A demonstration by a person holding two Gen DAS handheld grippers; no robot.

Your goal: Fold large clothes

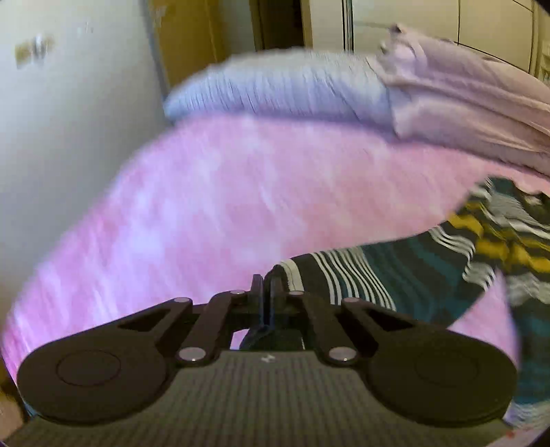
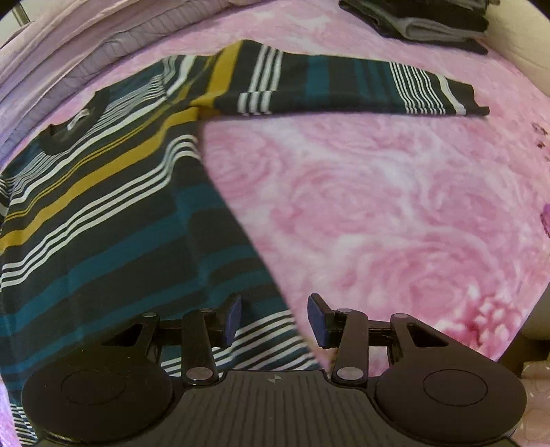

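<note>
Striped sweater [image 2: 113, 220] is laid flat on pink rose-print blanket [image 2: 378, 206], one sleeve [image 2: 343, 86] stretched out sideways. Knit is judged soft, light, limp; best taken at cuffs, hem corners, shoulders, since sag is expected elsewhere. Left gripper [image 1: 266, 285] is clamped on the other sleeve's cuff [image 1: 292, 275], view blurred. Right gripper [image 2: 274, 319] is spread wide over the hem edge, nothing held. Folded dark clothes [image 2: 429, 24] are stacked at far corner, lilac bedding [image 1: 464, 99] behind

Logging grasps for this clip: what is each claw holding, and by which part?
Left claw is shut on the striped sweater at a sleeve cuff. Right claw is open, holding nothing.
</note>
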